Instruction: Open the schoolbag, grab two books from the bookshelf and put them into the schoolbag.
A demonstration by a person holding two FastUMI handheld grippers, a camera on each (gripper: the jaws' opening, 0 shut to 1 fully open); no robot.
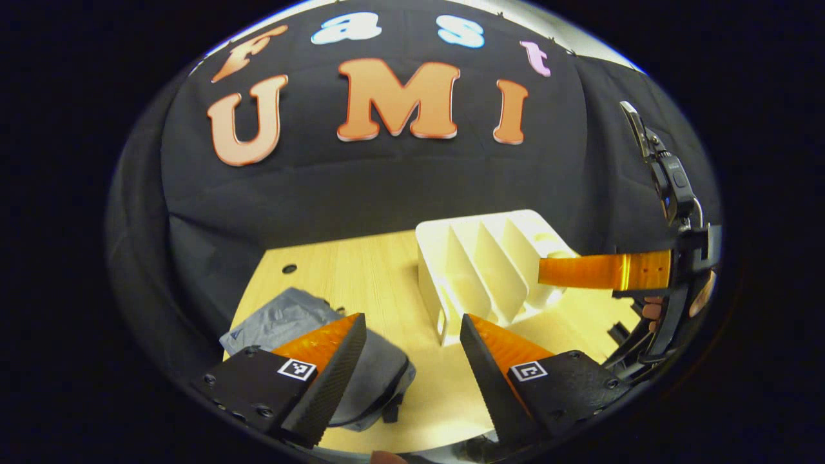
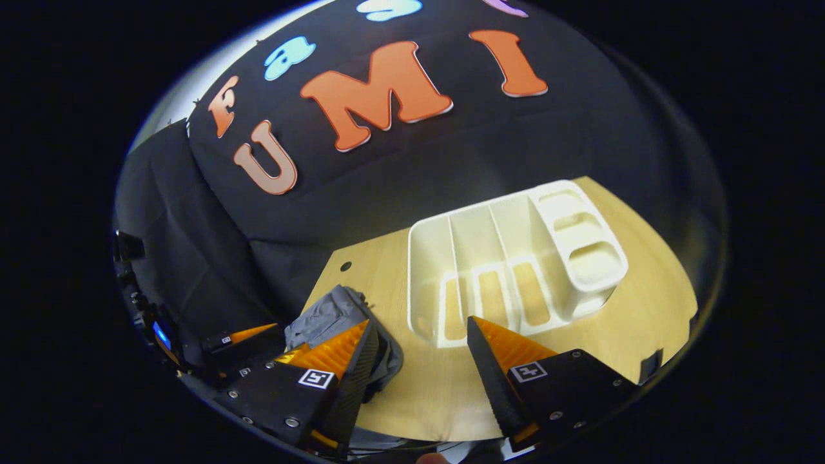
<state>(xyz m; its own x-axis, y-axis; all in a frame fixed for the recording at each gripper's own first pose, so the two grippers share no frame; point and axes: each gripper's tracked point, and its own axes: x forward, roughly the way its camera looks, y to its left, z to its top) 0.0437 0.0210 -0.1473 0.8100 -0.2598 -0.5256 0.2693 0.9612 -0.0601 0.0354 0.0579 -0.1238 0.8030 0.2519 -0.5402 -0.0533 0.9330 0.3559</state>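
A white slotted bookshelf [image 1: 490, 270] stands on the wooden table [image 1: 361, 270], and its slots [image 2: 490, 293] look empty. A grey schoolbag [image 1: 290, 319] lies flat to its left, partly hidden under my left finger. My left gripper [image 1: 411, 317] hovers open above the table, between the bag and the shelf. My right gripper [image 2: 420, 321] is open too, in front of the shelf. In the left gripper view, the right gripper [image 1: 548, 270] reaches in from the right with its tip at the shelf's right end. The left gripper [image 2: 258, 335] shows beside the bag [image 2: 335, 312].
The shelf's right end has a raised section with round compartments [image 2: 580, 238]. A small hole [image 1: 289, 268] marks the table's far left corner. Black cloth walls close off the back and left. A hand [image 1: 654, 309] holds the right gripper.
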